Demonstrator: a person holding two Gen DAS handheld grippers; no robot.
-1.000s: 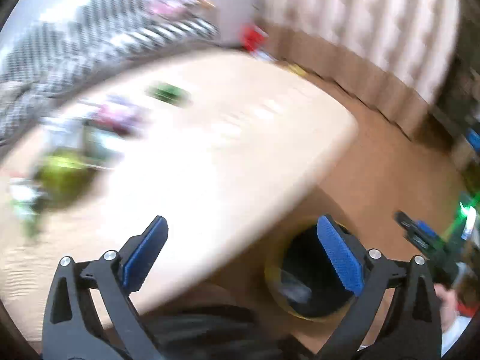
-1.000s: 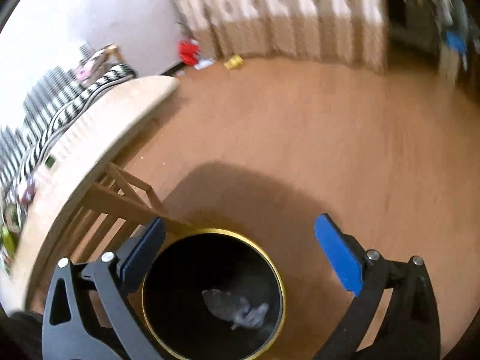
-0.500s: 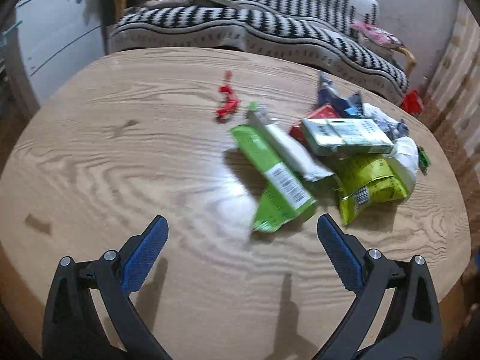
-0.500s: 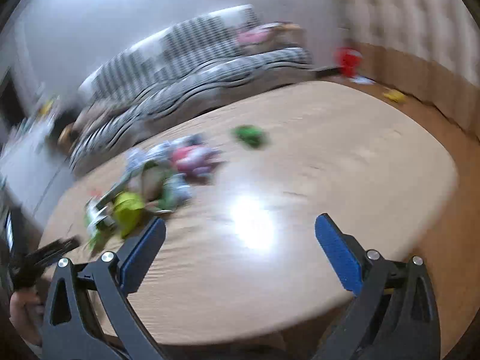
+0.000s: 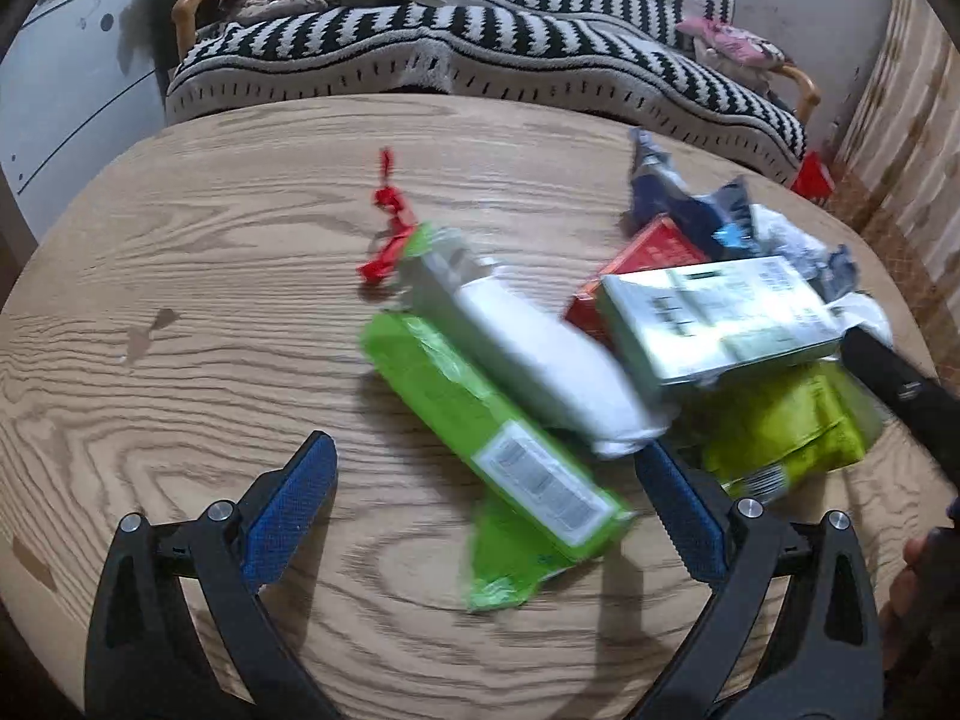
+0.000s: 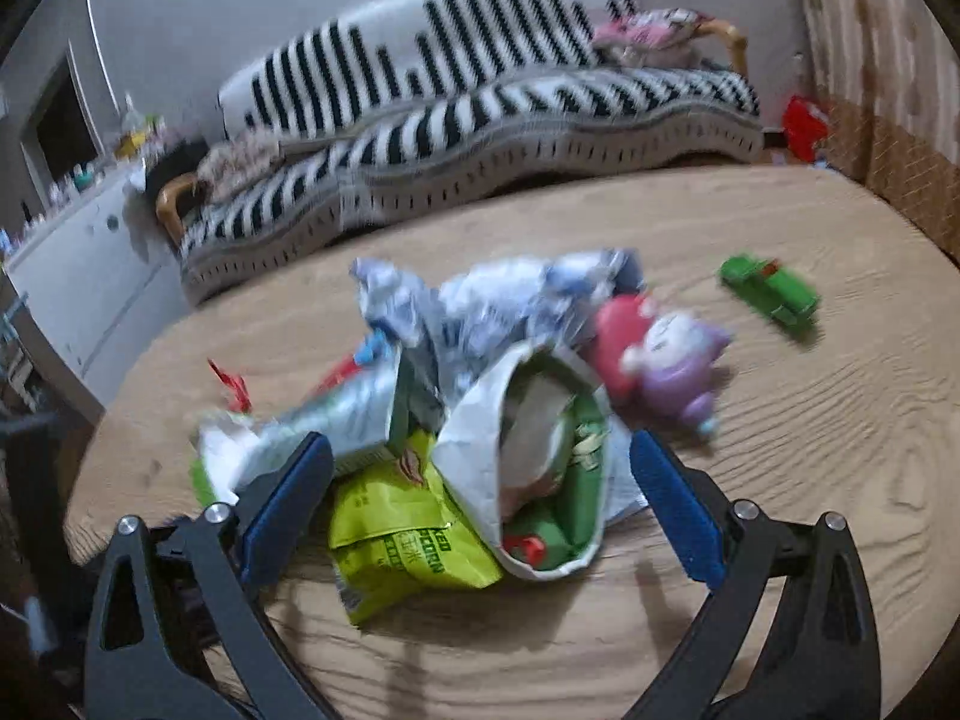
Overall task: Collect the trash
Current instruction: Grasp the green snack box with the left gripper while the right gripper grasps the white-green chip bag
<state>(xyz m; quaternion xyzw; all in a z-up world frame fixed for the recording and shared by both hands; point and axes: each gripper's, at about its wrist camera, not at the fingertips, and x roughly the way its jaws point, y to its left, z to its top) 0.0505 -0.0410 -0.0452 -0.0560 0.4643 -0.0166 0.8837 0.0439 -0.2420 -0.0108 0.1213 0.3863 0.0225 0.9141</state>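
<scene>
Two grippers, both with jaws spread wide and nothing between the blue pads. Left gripper (image 5: 483,507) hovers low over the round light-wood table (image 5: 180,312), its jaws straddling the near end of one long bright-green flat packet with a white barcode label (image 5: 498,450). Right gripper (image 6: 480,507) hangs over the same heap from the other side, its jaws framing one open white paper bag with green wrappers inside (image 6: 534,468) and one lime-yellow crinkled snack bag (image 6: 402,540) lying partly under it.

Trash sits in a single pile on the table. Left view count: one white and green tube-shaped wrapper (image 5: 528,348) lying across the green packet; one pale rectangular printed carton (image 5: 720,318) on top of one red box (image 5: 648,264); the lime-yellow snack bag (image 5: 786,426) beneath the carton; one dark-blue crumpled wrapper (image 5: 678,198) behind; one red twisted strip of wrapper (image 5: 390,228) just beside the tube's far end.

Right view adds: one crumpled silver-blue foil wrapper (image 6: 480,300) at the back of the pile, one red and purple plush toy (image 6: 660,354) touching the pile's right side, one small green toy car (image 6: 768,294) well apart to the right.

Beyond the table, one black-and-white striped sofa (image 5: 480,60).
</scene>
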